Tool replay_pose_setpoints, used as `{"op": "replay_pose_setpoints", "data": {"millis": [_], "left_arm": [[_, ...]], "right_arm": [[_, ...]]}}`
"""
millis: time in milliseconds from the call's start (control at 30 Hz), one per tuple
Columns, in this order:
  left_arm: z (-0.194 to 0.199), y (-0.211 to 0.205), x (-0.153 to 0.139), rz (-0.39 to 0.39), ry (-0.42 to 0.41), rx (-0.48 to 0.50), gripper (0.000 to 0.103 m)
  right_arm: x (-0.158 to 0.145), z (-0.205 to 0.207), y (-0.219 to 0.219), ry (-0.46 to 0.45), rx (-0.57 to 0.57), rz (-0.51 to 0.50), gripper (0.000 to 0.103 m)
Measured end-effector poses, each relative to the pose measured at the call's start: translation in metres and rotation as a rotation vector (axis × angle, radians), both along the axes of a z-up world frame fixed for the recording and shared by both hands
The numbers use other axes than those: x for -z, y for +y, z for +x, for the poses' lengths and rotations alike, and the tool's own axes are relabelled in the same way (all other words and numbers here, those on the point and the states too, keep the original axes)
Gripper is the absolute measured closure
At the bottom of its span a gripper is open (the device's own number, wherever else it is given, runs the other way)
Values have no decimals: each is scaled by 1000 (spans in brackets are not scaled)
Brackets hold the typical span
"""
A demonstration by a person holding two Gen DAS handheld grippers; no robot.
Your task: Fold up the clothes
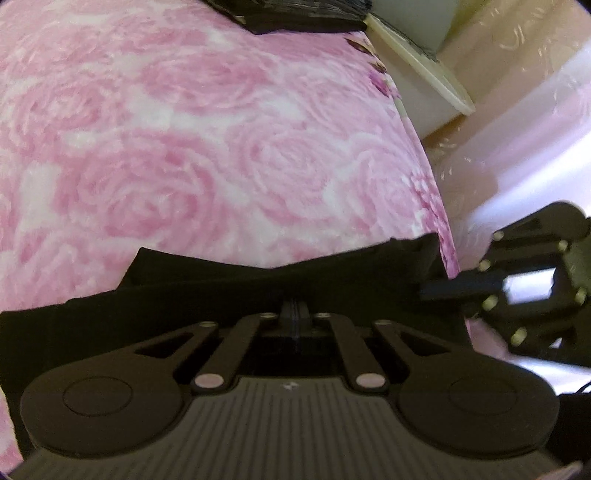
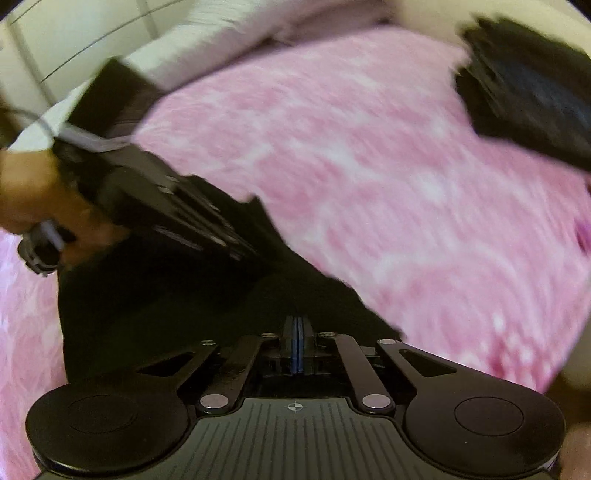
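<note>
A black garment [image 1: 258, 288] lies across the near part of a pink rose-patterned bedspread [image 1: 184, 147]. My left gripper [image 1: 295, 306] is shut, its tips pinching the garment's upper edge. My right gripper [image 1: 424, 288] comes in from the right and is closed on the garment's right corner at the bed's edge. In the blurred right wrist view, the right gripper [image 2: 297, 325] has its blue pads pressed together, with the black garment [image 2: 166, 295] at its tips. A hand holds the left gripper [image 2: 243, 251] at the left, with its tips down on the cloth.
A stack of dark folded clothes [image 1: 295, 14] [image 2: 524, 92] sits at the far side of the bed. The bed's edge drops off at the right to a glossy floor [image 1: 517, 110]. A white board [image 1: 424, 70] leans there. Pale bedding [image 2: 184, 44] borders the far left.
</note>
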State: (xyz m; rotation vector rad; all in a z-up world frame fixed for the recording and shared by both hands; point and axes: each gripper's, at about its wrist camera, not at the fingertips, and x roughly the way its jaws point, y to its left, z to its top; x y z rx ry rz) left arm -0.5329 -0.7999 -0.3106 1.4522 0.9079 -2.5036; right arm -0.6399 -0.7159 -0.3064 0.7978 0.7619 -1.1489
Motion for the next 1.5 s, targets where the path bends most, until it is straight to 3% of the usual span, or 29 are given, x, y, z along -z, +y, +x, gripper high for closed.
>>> {"op": "replay_pose_setpoints", "data": {"millis": [67,167,267,433,567,633,733,867,1033,1133,1233,1367,1400,1467,1500], "left_arm": [[-2,0,0,-1,-7,-7,100],[-1,-1,-3,14,-10,-37,100],[11,-4,-18,-11,-16,-98,101],[63,-10,-52,-94,-87,-211,98],[108,3,-61,-100,-141,-259,98],[115,10,-48,-111,-203,-278,98],[118,16,-24,-153,-263,-292,100],[123,11,-26,-193,-220,-327,101],[166,23,-62,-270,-129,-370,99],[200,36,-72,-268,-96,-399,99],[208,48,-46,-293,-150,-317,98],[210,41,-28,-292,-104,-320,93],[211,43,-30,-302,-102,-310,93],[216,49,-38,-324,-108,-296,94],[219,53,-43,-334,-116,-294,94]], "right_arm": [[15,-6,-10,-7,12,18,102],[31,-33,-15,-90,83,54,103],[19,-31,-1,-25,45,58,103],[-1,-44,21,-16,119,116,103],[-19,-21,26,-44,-9,62,99],[-13,-6,22,-52,-73,66,96],[13,1,11,-71,-67,119,93],[3,0,-1,-62,-12,141,91],[-42,24,46,-87,-83,61,87],[-30,51,79,-86,-80,110,86],[-4,72,107,-63,-40,142,85],[-9,90,122,6,30,79,85],[-16,94,126,14,50,70,81],[-28,104,139,44,50,58,61],[-33,109,148,63,42,57,57]]}}
